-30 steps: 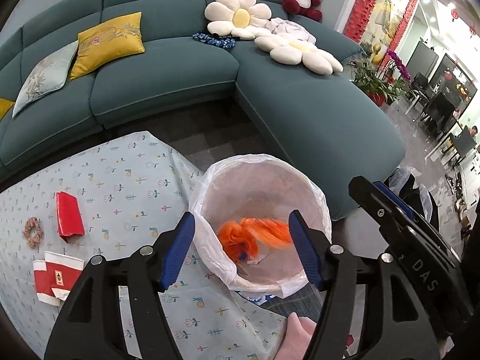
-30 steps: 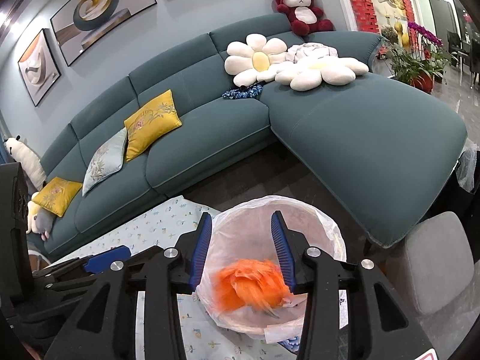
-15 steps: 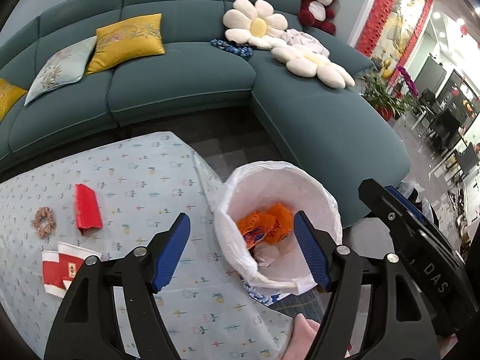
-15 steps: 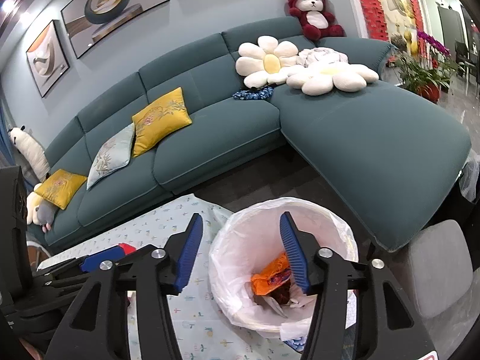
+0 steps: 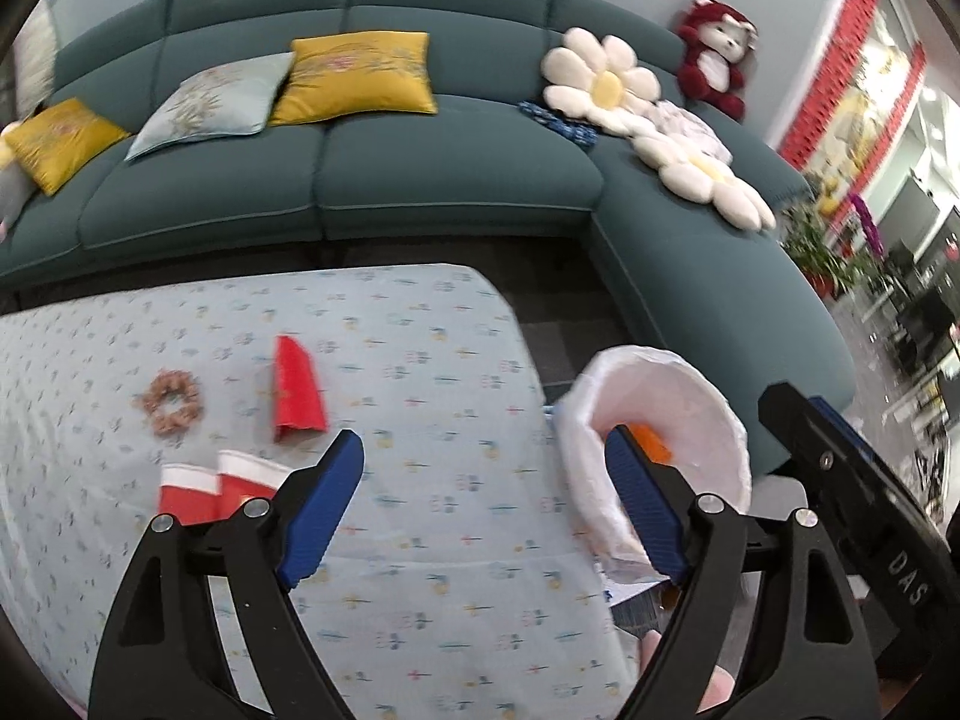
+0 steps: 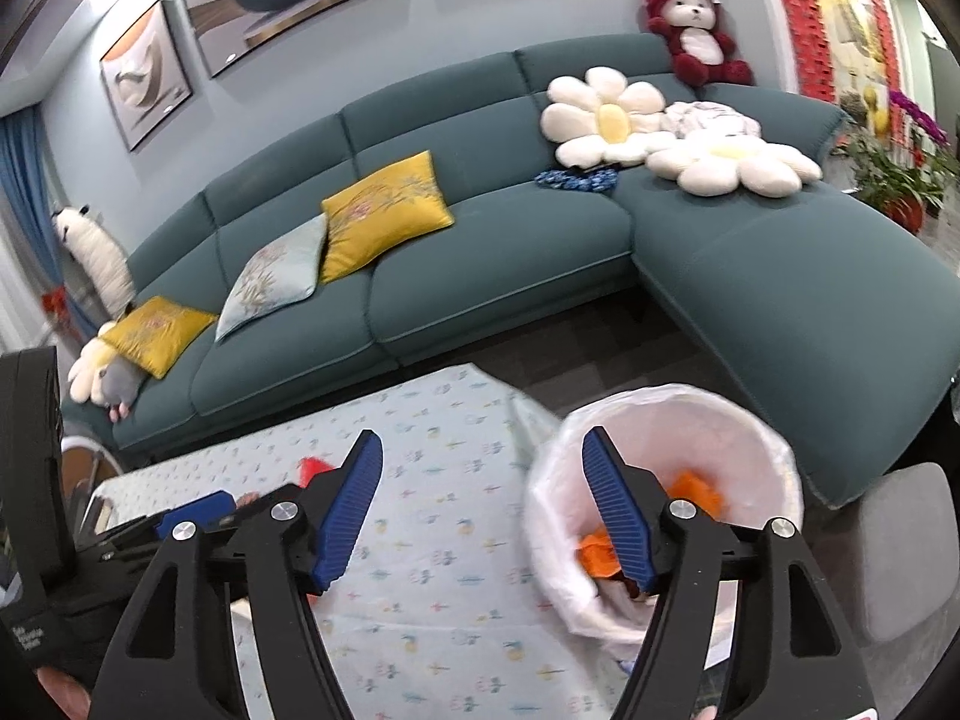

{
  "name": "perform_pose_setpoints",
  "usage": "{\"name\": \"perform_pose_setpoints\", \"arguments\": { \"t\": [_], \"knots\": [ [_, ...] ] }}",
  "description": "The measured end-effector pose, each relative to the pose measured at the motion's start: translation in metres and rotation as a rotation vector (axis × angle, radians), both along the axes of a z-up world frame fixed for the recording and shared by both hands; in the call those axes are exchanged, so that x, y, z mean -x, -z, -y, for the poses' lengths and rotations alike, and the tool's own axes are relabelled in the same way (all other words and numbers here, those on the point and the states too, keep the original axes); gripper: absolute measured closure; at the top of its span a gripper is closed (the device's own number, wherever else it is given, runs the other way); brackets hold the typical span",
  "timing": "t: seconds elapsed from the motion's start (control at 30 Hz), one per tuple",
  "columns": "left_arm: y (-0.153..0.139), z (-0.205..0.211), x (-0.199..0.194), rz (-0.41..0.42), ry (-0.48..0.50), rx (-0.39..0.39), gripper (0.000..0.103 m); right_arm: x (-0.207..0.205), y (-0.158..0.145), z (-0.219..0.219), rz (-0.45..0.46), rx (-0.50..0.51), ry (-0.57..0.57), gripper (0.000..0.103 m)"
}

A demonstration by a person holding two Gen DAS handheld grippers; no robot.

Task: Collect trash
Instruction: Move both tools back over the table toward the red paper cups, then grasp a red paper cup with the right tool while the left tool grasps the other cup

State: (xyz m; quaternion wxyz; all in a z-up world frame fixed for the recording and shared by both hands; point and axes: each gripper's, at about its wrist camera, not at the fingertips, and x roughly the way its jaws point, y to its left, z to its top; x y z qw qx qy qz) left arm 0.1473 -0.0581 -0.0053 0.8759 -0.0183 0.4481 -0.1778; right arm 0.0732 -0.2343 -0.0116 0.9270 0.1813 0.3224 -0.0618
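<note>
Blue ribbed pads line both jaws of the left gripper (image 5: 483, 501), and they stand wide apart and are opening, with nothing between them except the flower-printed tablecloth (image 5: 420, 540) below. To the right of this gripper, just beside its right finger, stands the trash bin (image 5: 660, 414) with a white plastic liner; a piece of orange trash (image 5: 654, 441) shows inside it, partly hidden behind the finger. To the left and ahead of the left gripper, a flat red packet (image 5: 297, 393) lies on the cloth. Near it, further left, lies a small brownish scrunchie (image 5: 172, 403). Two red-and-white paper cups (image 5: 216, 483) lie on their sides close to the left finger, touching each other.

In the right wrist view, the right gripper (image 6: 483, 507) is also empty, its jaws fairly wide and opening. The same bin (image 6: 750, 420) is at its right side, behind its right finger, with the orange trash (image 6: 696, 489) in the liner. The black body of the left gripper reaches in at the lower left of this view. Beyond the table, well apart from both grippers, a teal sofa (image 6: 510, 252) carries yellow cushions (image 6: 384, 213) and white flower-shaped pillows (image 6: 606, 117).
</note>
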Motion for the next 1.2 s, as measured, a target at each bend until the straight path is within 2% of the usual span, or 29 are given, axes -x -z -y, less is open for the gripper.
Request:
{"name": "perform_pose_setpoints", "arguments": {
  "t": [0.27, 0.4, 0.5, 0.87, 1.2],
  "knots": [
    [0.008, -0.062, -0.006, -0.012, -0.090, 0.000, 0.020, -0.018, 0.007, -0.059, -0.034, 0.004, -0.085, 0.035],
    [0.017, -0.096, -0.009, -0.025, -0.139, -0.008, 0.015, -0.027, 0.014, -0.087, -0.059, 0.005, -0.125, 0.034],
    [0.027, -0.122, -0.010, -0.041, -0.179, -0.013, 0.014, -0.034, 0.024, -0.110, -0.085, 0.009, -0.159, 0.033],
    [0.091, -0.203, -0.022, -0.176, -0.295, -0.040, 0.014, -0.061, 0.082, -0.170, -0.217, -0.002, -0.239, 0.033],
    [0.150, -0.228, -0.044, -0.310, -0.308, -0.008, 0.014, -0.091, 0.140, -0.201, -0.343, -0.004, -0.276, 0.033]
  ]
}}
